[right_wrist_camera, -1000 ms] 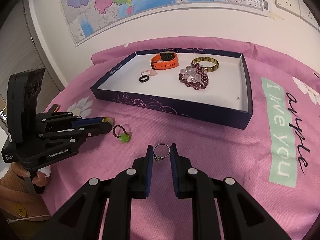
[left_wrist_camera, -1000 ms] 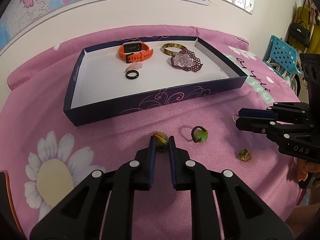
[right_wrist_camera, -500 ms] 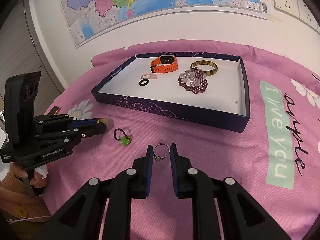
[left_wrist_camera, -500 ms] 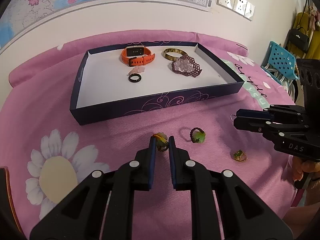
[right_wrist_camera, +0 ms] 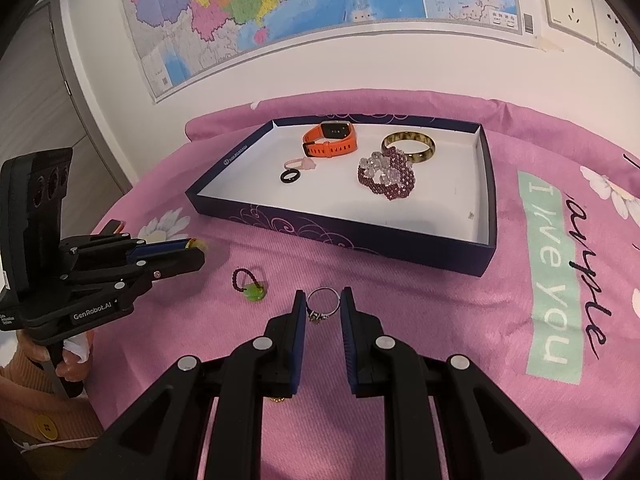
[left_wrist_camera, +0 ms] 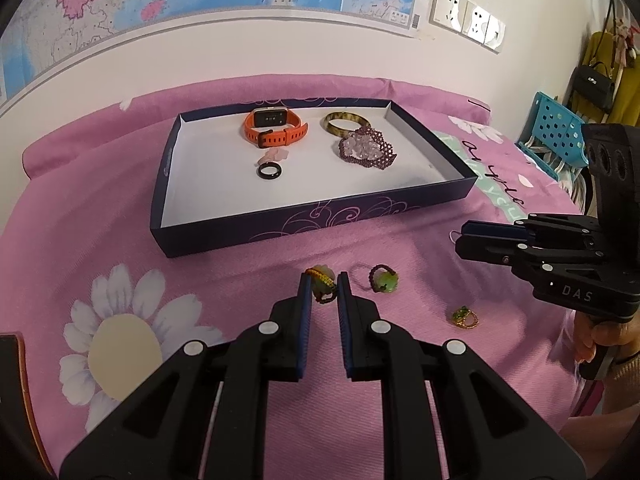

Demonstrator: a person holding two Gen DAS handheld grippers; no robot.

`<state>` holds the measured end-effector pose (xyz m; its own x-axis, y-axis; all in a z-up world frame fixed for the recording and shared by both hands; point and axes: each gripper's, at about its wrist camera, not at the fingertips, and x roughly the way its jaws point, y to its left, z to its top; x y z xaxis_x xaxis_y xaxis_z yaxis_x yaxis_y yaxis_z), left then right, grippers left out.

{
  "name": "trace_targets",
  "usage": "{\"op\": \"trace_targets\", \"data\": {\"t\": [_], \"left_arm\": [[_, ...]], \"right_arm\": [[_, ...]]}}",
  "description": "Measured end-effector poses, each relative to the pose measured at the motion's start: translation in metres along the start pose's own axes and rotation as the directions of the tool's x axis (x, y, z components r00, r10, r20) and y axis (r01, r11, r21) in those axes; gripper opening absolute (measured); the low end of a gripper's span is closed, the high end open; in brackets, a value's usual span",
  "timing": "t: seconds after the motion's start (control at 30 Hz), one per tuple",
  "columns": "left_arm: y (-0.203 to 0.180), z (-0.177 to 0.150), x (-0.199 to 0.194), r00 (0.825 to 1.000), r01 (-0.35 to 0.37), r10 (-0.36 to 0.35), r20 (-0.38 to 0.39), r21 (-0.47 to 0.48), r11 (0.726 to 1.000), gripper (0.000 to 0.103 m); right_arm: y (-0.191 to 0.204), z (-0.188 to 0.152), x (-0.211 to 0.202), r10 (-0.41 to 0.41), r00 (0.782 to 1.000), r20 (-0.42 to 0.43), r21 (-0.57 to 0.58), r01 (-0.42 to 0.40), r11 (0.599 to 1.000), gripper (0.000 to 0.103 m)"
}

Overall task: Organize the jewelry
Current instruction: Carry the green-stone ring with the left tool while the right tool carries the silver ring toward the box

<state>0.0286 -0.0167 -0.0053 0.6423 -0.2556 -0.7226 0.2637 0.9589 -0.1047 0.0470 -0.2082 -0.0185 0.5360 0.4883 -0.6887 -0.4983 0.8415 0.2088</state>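
A dark blue tray (left_wrist_camera: 320, 222) (right_wrist_camera: 340, 236) with a white floor lies on the pink cloth. It holds an orange watch (left_wrist_camera: 276, 128), a mottled bangle (left_wrist_camera: 346, 122), a purple bead bracelet (left_wrist_camera: 368, 150), a black ring (left_wrist_camera: 269, 171) and a pink ring. My left gripper (left_wrist_camera: 323, 285) (right_wrist_camera: 197, 249) is shut on a green and yellow beaded ring (left_wrist_camera: 322, 280), in front of the tray. At the same distance from the tray, my right gripper (right_wrist_camera: 323, 305) (left_wrist_camera: 460, 238) is shut on a silver ring (right_wrist_camera: 323, 305).
Two rings lie loose on the cloth between the grippers: a maroon-banded ring with a green bead (left_wrist_camera: 382, 278) (right_wrist_camera: 250, 286) and a gold ring with a green stone (left_wrist_camera: 464, 316). A wall with a map stands behind the table. A blue basket (left_wrist_camera: 554, 132) sits off to the right.
My left gripper, with its beaded ring, has drawn back slightly from the tray. The right gripper has kept still with the silver ring.
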Motion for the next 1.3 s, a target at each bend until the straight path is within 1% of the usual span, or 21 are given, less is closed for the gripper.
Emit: {"op": "trace_targets", "data": {"t": [0.67, 1.3], "left_arm": [[0.0, 0.005, -0.007, 1.0, 0.001, -0.001, 0.024, -0.002, 1.0, 0.013], [0.006, 0.022, -0.008, 0.999, -0.008, 0.008, 0.054, -0.005, 1.0, 0.013]], "right_arm": [[0.004, 0.009, -0.002, 0.001, 1.0, 0.027, -0.015, 0.0, 1.0, 0.015], [0.0, 0.025, 0.001, -0.001, 0.999, 0.048, -0.024, 0.002, 1.0, 0.015]]}}
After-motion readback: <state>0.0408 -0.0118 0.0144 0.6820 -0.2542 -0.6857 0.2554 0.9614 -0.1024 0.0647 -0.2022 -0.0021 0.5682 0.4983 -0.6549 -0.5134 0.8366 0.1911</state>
